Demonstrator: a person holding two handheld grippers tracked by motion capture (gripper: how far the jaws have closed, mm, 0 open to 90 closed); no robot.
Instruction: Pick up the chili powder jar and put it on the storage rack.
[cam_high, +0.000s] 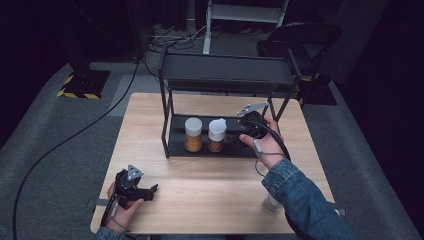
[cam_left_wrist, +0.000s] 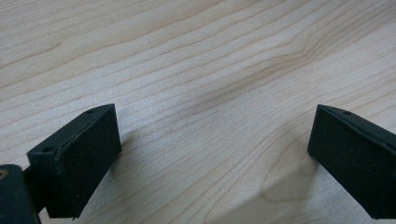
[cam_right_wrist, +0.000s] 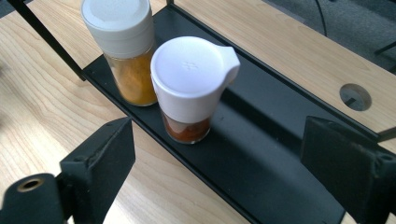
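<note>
Two spice jars stand side by side on the lower shelf (cam_high: 245, 148) of a black rack. The left jar (cam_high: 193, 134) (cam_right_wrist: 123, 51) holds yellow-orange powder under a flat white lid. The right jar (cam_high: 216, 135) (cam_right_wrist: 189, 88) holds red powder under a white cap with a side tab. My right gripper (cam_high: 235, 132) (cam_right_wrist: 219, 140) hovers just right of the red jar, open, with the jar ahead of its jaws and nothing between the pads. At the front left my left gripper (cam_high: 149, 190) (cam_left_wrist: 212, 135) rests low over bare wood, open and empty.
The rack's upper shelf (cam_high: 225, 75) overhangs the jars, and its thin posts stand at the corners. A pale jar (cam_high: 271, 204) sits near the table's front right edge, partly under the denim sleeve. A round hole (cam_right_wrist: 355, 96) shows in the tabletop behind the rack.
</note>
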